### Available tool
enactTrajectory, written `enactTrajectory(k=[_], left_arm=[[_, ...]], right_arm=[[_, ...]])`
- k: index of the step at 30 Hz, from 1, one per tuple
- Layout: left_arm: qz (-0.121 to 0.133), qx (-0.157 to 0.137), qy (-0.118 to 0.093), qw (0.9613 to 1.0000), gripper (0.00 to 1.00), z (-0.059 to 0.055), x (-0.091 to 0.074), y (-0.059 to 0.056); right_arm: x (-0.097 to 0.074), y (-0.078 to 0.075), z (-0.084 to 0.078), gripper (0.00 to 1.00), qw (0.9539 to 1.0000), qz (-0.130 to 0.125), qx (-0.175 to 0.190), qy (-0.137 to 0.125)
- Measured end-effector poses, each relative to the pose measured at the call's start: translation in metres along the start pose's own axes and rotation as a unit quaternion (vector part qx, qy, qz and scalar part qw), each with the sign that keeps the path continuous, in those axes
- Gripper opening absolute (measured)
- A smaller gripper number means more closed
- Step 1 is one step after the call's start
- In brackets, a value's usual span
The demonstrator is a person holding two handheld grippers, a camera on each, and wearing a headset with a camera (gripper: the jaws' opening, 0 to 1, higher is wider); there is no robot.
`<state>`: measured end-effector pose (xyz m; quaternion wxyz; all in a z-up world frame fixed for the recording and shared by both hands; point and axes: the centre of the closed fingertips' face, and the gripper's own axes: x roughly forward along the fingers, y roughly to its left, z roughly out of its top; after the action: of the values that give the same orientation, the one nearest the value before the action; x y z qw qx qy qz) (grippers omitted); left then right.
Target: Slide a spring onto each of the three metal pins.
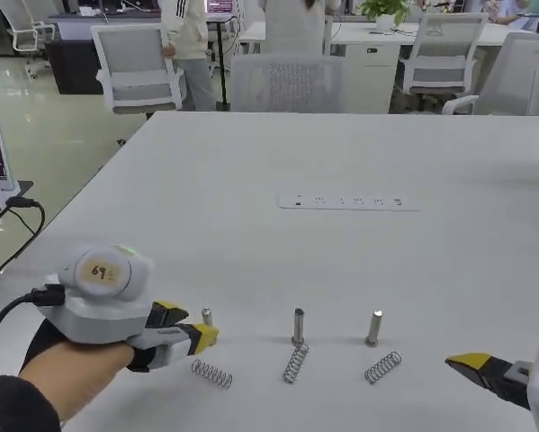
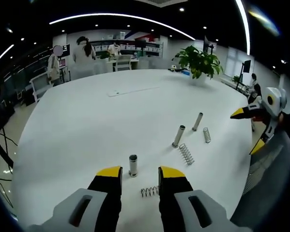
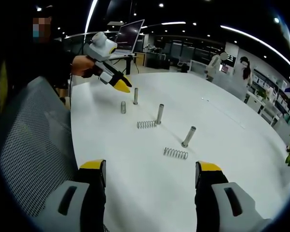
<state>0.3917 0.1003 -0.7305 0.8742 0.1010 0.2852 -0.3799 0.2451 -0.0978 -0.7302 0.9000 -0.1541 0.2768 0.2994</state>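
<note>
In the head view, three pins stand upright in a row across the lower part of the frame on a white table (image 1: 251, 180): left pin (image 1: 206, 316), middle pin (image 1: 298, 326) and right pin (image 1: 374, 328). A spring lies flat on the table just below each. These are the left spring (image 1: 211, 373), the middle spring (image 1: 295, 363), whose upper end is at its pin's foot, and the right spring (image 1: 382, 366). All three springs lie off the pins.

The left gripper (image 1: 202, 335) comes in from the lower left, held in a hand (image 1: 76, 373), with its yellow tips just beside the left pin. In the left gripper view its jaws stand apart and hold nothing. That pin shows in the gap just above the tips, and the left spring lies low between them.

The right gripper (image 1: 485, 369) sits at the lower right edge, apart from the right spring. In the right gripper view its jaws are spread wide and empty.

A power strip (image 1: 348, 202) lies mid-frame, well above the pins.
</note>
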Motion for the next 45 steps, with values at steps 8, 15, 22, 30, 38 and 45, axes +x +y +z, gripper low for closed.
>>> enactTrajectory(k=[8,15,22,30,38,45], left_arm=[[-0.011,-0.001,-0.017,0.9998,0.24,-0.003,-0.012,-0.006],[-0.019,-0.006,-0.025,0.9995,0.23,-0.012,-0.02,-0.009],[-0.044,0.009,-0.029,0.9986,0.23,-0.023,-0.023,-0.018],[-0.078,0.032,-0.027,0.9961,0.24,-0.034,-0.013,-0.021],[-0.131,0.058,-0.028,0.9893,0.34,-0.034,-0.004,-0.03],[-0.159,0.067,-0.017,0.9849,0.36,-0.036,0.006,-0.035]], right_arm=[[-0.001,-0.001,0.001,0.74,1.0,-0.003,0.001,-0.003],[0.0,-0.001,0.0,0.74,1.0,-0.002,0.002,-0.001],[0.001,0.001,-0.002,0.74,1.0,0.001,0.0,0.003],[0.001,0.002,-0.004,0.74,0.9999,0.003,-0.001,0.01],[0.003,0.001,-0.009,0.74,0.9998,0.001,0.006,0.019],[0.004,-0.001,-0.012,0.74,0.9996,-0.001,0.011,0.025]])
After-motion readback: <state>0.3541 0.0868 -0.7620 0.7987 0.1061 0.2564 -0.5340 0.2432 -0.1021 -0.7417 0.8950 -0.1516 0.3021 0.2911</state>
